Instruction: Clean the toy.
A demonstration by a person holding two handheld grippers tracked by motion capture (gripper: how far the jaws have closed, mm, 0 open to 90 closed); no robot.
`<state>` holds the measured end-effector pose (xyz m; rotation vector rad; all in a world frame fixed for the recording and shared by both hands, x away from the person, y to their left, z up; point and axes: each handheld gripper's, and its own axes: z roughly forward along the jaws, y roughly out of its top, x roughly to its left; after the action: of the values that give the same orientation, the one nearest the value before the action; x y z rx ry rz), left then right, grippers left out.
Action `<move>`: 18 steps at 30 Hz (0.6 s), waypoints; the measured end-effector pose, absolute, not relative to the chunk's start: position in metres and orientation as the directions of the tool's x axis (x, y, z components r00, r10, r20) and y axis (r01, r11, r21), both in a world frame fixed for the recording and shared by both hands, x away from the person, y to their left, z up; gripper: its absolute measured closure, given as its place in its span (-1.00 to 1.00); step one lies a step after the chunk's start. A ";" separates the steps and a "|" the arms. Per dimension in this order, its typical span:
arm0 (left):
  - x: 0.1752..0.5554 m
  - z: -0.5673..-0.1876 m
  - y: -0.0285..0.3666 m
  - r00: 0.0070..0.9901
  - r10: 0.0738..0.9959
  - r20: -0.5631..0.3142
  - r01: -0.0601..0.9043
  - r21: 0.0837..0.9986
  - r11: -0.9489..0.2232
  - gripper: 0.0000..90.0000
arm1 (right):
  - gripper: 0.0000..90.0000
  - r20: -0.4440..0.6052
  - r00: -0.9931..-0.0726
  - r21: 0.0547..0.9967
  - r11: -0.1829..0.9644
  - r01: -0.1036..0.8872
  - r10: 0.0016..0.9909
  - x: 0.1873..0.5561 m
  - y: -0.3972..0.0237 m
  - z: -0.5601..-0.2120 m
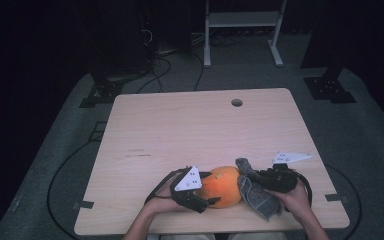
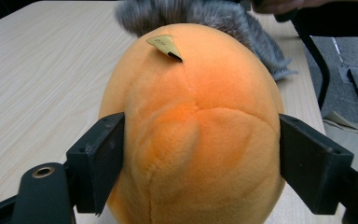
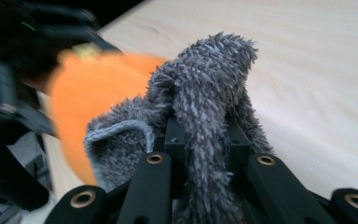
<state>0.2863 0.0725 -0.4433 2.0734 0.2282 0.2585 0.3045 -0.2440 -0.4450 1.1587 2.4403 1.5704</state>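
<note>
An orange plush toy (image 1: 226,187) lies near the table's front edge. My left gripper (image 1: 210,189) is shut on it, one jaw on each side. In the left gripper view the orange plush toy (image 2: 196,121) bulges between the two jaws of my left gripper (image 2: 200,163), with a small tan tag (image 2: 164,45) on top. A grey fuzzy cloth (image 1: 256,192) drapes against the toy's right side. My right gripper (image 1: 261,178) is shut on it. In the right gripper view the grey cloth (image 3: 205,88) stands up from the closed jaws of my right gripper (image 3: 207,140), with the orange toy (image 3: 79,102) blurred behind.
The wooden table (image 1: 180,130) has a round cable hole (image 1: 237,102) at its far side. A white metal frame (image 1: 242,22) and black stand bases (image 1: 329,89) stand on the floor beyond, with cables (image 1: 155,70) trailing there.
</note>
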 end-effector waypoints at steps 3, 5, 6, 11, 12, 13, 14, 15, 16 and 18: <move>0.287 -0.444 0.071 0.958 0.274 0.086 0.062 0.870 -0.489 -0.60 | 0.70 0.372 -0.722 0.797 0.198 0.570 0.583 0.303 -0.246 -0.441; 0.284 -0.444 0.068 0.962 0.252 0.107 0.034 0.866 -0.499 -0.56 | 0.70 0.372 -0.773 0.841 0.167 0.515 0.513 0.294 -0.240 -0.424; 0.283 -0.443 0.067 0.962 0.246 0.119 0.023 0.862 -0.506 -0.54 | 0.70 0.361 -0.795 0.856 0.165 0.490 0.488 0.291 -0.235 -0.417; 0.274 -0.442 0.061 0.963 0.192 0.189 -0.058 0.842 -0.536 -0.48 | 0.69 0.268 -0.833 0.863 0.263 0.431 0.485 0.286 -0.215 -0.410; 0.274 -0.442 0.061 0.963 0.193 0.191 -0.061 0.845 -0.532 -0.47 | 0.69 0.256 -0.829 0.858 0.279 0.432 0.498 0.287 -0.215 -0.414; 0.274 -0.442 0.060 0.961 0.196 0.192 -0.061 0.845 -0.532 -0.47 | 0.69 0.255 -0.821 0.855 0.278 0.438 0.511 0.288 -0.218 -0.416; 0.274 -0.442 0.059 0.961 0.202 0.189 -0.056 0.847 -0.529 -0.47 | 0.69 0.256 -0.803 0.846 0.278 0.455 0.538 0.289 -0.222 -0.417; 0.274 -0.441 0.058 0.960 0.209 0.185 -0.049 0.849 -0.526 -0.49 | 0.69 0.255 -0.785 0.837 0.277 0.472 0.565 0.289 -0.225 -0.417; 0.274 -0.441 0.057 0.960 0.212 0.183 -0.046 0.850 -0.526 -0.52 | 0.70 0.252 -0.784 0.839 0.276 0.470 0.568 0.286 -0.227 -0.414; 0.271 -0.441 0.054 0.959 0.200 0.201 -0.067 0.846 -0.529 -0.53 | 0.69 0.240 -0.815 0.858 0.277 0.432 0.527 0.277 -0.222 -0.404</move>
<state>0.2713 0.0544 -0.4411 2.1032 0.0942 0.3366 0.2771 -0.2219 -0.4038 0.9173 2.4360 1.5909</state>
